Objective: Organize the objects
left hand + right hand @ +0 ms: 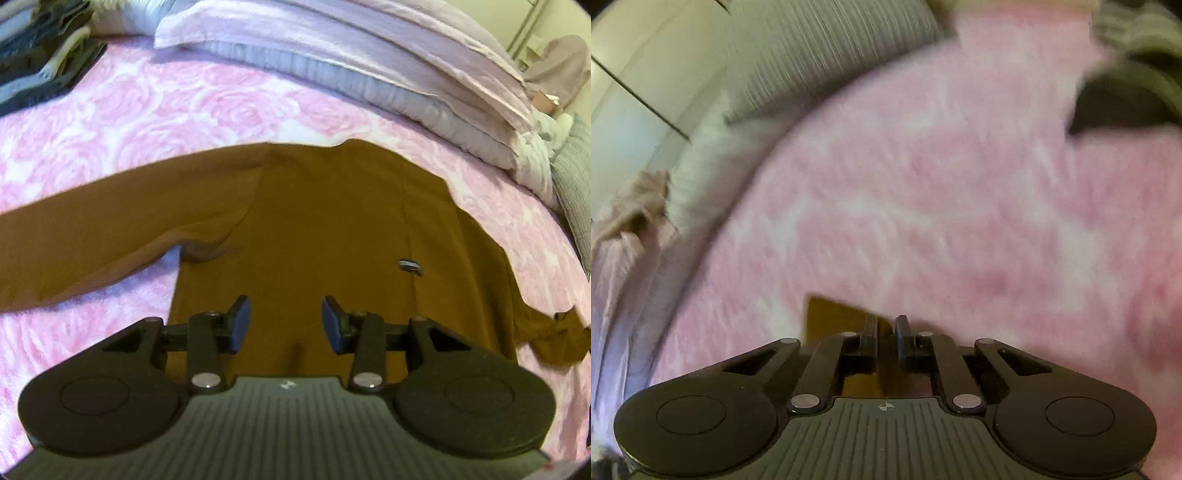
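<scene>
Brown sweater (314, 221) lies flat on pink bedspread (147, 107)

I see bed, pink rose blanket (155, 110) | brown sweater (314, 229) flat, near centre | folded dark clothes (40, 55) far left | pillows (332, 66) far

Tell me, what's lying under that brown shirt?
The brown shirt lies spread flat on a pink rose-patterned blanket, which shows all around its edges. Whatever sits beneath the shirt's middle is covered, so it cannot be seen.
</scene>
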Available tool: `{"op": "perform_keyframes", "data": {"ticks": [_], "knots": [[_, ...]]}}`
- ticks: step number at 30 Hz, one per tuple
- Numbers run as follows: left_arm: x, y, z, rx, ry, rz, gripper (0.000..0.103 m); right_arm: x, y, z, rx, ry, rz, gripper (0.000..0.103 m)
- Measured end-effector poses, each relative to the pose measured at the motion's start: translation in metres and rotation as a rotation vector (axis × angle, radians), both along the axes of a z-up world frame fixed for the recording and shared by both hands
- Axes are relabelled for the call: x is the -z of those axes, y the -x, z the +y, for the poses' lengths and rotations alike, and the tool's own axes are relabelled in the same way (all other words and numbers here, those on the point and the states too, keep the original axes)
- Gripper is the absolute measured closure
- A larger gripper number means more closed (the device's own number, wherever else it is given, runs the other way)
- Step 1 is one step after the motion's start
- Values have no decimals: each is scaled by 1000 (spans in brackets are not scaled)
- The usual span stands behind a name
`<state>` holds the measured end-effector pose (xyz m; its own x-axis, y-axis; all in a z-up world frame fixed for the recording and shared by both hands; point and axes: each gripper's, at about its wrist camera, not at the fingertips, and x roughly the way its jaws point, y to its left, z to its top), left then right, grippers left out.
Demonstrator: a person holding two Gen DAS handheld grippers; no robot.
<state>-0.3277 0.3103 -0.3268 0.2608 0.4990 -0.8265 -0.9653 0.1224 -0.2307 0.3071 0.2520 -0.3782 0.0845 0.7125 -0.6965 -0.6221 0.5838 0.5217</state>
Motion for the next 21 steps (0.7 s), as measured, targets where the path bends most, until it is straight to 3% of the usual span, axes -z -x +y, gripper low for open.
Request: {"op": "perform_keyframes", "data": {"ticks": [4, 6, 8, 10, 12, 13, 14, 16, 17, 21], "knots": [[-4, -10, -8, 11, -15, 11, 66, -85, 44, -52, 56, -203, -362, 98], [-1, -14, -12, 1, 4, 5, 66, -105, 62, -79, 73, -229, -509, 97], [4, -20, -17, 0, 19, 2, 66, -105, 63, -101, 123, -193, -570, 97], [8, -27, -22, 5, 34, 3, 66, -79, 50, -111, 192, -62, -484, 94], [8, -31, -26, 19, 37, 3, 66, -37, 27, -116, 254, 142, -294, 91], [7, -32, -28, 28, 33, 7, 66, -18, 14, -125, 292, 184, -188, 91], [5, -33, -31, 37, 28, 13, 66, -6, 5, -137, 346, 186, -128, 90], [3, -31, -34, 41, 21, 25, 65, 0, -9, -162, 428, 128, -48, 72], [3, -29, -36, 31, 24, 28, 65, 1, -13, -172, 462, 101, -12, 68], [5, -24, -42, -17, 46, -2, 65, 0, -32, -203, 549, -9, 87, 65]]}}
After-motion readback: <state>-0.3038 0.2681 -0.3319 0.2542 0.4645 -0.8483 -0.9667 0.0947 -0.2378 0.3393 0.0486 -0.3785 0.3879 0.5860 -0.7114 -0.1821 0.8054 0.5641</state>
